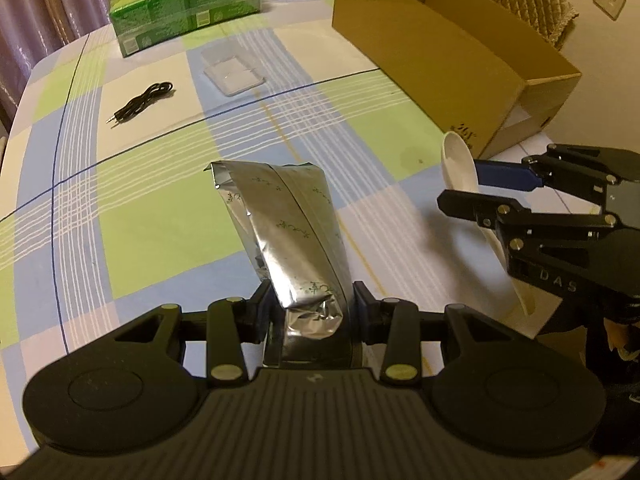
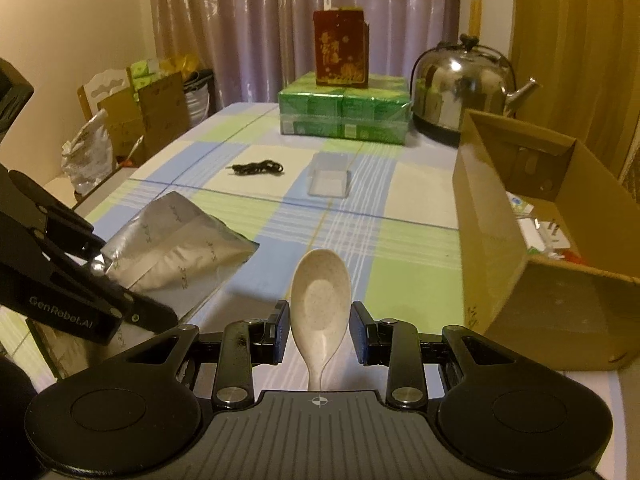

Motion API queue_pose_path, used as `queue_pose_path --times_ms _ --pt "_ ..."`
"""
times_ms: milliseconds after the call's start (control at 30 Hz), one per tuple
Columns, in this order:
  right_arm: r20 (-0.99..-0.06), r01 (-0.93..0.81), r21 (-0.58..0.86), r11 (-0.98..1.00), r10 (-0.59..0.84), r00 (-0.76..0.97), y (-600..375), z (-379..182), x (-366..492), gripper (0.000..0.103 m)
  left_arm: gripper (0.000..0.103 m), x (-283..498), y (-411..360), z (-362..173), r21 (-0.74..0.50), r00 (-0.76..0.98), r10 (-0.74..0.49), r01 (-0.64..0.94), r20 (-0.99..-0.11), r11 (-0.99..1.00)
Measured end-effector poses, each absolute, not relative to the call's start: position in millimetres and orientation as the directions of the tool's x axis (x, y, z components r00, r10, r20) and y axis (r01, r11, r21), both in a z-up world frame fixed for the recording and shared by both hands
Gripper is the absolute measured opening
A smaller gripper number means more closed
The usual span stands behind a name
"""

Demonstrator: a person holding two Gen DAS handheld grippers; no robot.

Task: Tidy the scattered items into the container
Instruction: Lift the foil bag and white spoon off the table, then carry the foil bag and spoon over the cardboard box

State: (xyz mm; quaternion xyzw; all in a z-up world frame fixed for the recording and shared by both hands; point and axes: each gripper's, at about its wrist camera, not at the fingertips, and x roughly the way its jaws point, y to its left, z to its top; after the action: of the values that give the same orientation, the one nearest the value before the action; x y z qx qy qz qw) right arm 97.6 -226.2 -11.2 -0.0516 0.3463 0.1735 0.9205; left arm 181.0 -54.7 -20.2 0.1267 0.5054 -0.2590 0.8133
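The left gripper (image 1: 312, 300) clamps a silver pouch (image 1: 280, 224), its base hidden. The right gripper (image 2: 320, 326) pinches a spoon (image 2: 320, 300); the handle's end is cut off. The box (image 2: 500, 220) sits right, contents unclear.

Dim room — mauve curtains (image 2: 304, 20) behind the checked table (image 2: 400, 240).

Right gripper (image 2: 320, 332) clamping beige spoon (image 2: 320, 300), cardboard box (image 2: 492, 216) right, foil pouch (image 2: 176, 248) left

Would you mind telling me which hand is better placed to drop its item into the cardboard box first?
The right. Its claw holds the spoon just beside the open cardboard box. The left claw, gripping the foil pouch, sits farther from the box, with the right claw between.
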Motion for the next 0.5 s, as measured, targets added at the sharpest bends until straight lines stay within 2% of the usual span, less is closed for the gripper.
queue_pose_path --times_ms 500 --pt "-0.617 -0.318 0.025 0.948 0.265 0.741 -247.2 12.4 79.6 0.029 0.035 156.3 -68.1 5.0 -0.054 0.383 -0.323 0.570 -0.866 0.820"
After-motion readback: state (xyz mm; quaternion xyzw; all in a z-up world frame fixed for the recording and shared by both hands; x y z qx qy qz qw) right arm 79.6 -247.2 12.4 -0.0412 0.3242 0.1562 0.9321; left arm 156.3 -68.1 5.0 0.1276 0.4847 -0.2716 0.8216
